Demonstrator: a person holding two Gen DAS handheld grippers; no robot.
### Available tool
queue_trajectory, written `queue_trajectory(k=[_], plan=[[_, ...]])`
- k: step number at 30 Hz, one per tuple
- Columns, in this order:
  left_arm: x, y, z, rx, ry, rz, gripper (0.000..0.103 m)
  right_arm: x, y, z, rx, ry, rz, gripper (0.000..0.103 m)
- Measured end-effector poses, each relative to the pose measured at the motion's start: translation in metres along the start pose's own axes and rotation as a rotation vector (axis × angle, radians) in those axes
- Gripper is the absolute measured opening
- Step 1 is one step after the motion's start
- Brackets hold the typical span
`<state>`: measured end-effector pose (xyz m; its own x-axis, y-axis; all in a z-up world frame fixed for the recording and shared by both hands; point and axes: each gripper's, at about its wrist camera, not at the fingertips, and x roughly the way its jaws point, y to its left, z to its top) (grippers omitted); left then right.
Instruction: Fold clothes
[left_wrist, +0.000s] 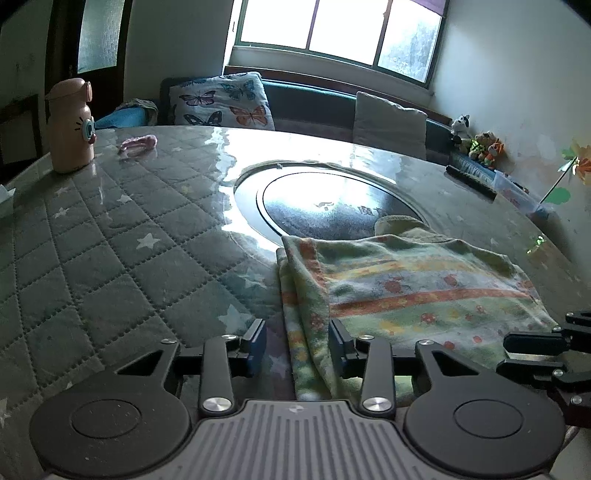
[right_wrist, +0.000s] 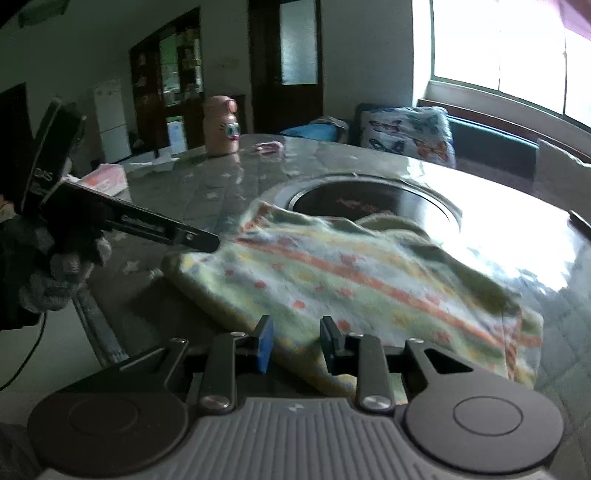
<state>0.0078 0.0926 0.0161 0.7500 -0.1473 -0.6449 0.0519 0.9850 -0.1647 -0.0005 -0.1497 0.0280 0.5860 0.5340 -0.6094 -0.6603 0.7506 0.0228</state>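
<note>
A striped green, orange and yellow garment lies folded on the round table, partly over the dark centre disc. My left gripper is open, with the garment's left folded edge lying between its fingers. In the right wrist view the garment looks blurred, and my right gripper is open with the garment's near edge between its fingers. The left gripper shows there at the garment's left corner, held by a gloved hand. The right gripper shows at the right edge of the left wrist view.
The table has a quilted star-patterned cover under clear plastic. A pink bottle and a small pink item stand at the far left. A dark remote lies far right. A bench with cushions runs behind.
</note>
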Motion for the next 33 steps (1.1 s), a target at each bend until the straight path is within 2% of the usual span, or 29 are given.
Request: queue_trajectory(k=[4,5,7,12,20,21,23,24,26,29,33], plan=[[-0.002,0.007,0.003,-0.021,-0.004,0.013,0.038,0.011,0.019,0.013,-0.11,0.005,0.058,0.029],[-0.002,0.009,0.004,-0.029,-0.004,0.018,0.038,0.014,0.025,0.016,-0.14,0.005,0.075,0.032],[-0.003,0.014,0.006,-0.044,-0.006,0.027,0.042,0.021,0.036,0.022,-0.197,0.004,0.106,0.035],[-0.005,0.021,0.009,-0.059,-0.014,0.031,0.05,0.041,0.062,0.034,-0.312,0.005,0.161,0.035],[-0.002,0.025,0.013,-0.125,0.008,-0.037,0.056,0.066,0.09,0.031,-0.422,0.039,0.156,0.033],[-0.001,0.025,0.014,-0.134,0.014,-0.047,0.057,0.068,0.09,0.029,-0.427,0.041,0.15,0.032],[0.001,0.024,0.014,-0.15,0.024,-0.062,0.057,0.07,0.089,0.027,-0.42,0.039,0.136,0.021],[0.002,0.023,0.015,-0.156,0.029,-0.067,0.057,0.069,0.087,0.027,-0.407,0.036,0.135,0.02],[0.004,0.022,0.016,-0.178,0.042,-0.082,0.058,0.063,0.08,0.03,-0.358,0.025,0.151,0.011],[0.007,0.023,0.019,-0.228,0.065,-0.108,0.058,0.055,0.072,0.037,-0.295,0.002,0.166,0.009],[0.014,0.029,0.022,-0.347,0.109,-0.16,0.057,0.045,0.06,0.043,-0.228,-0.027,0.179,0.007]])
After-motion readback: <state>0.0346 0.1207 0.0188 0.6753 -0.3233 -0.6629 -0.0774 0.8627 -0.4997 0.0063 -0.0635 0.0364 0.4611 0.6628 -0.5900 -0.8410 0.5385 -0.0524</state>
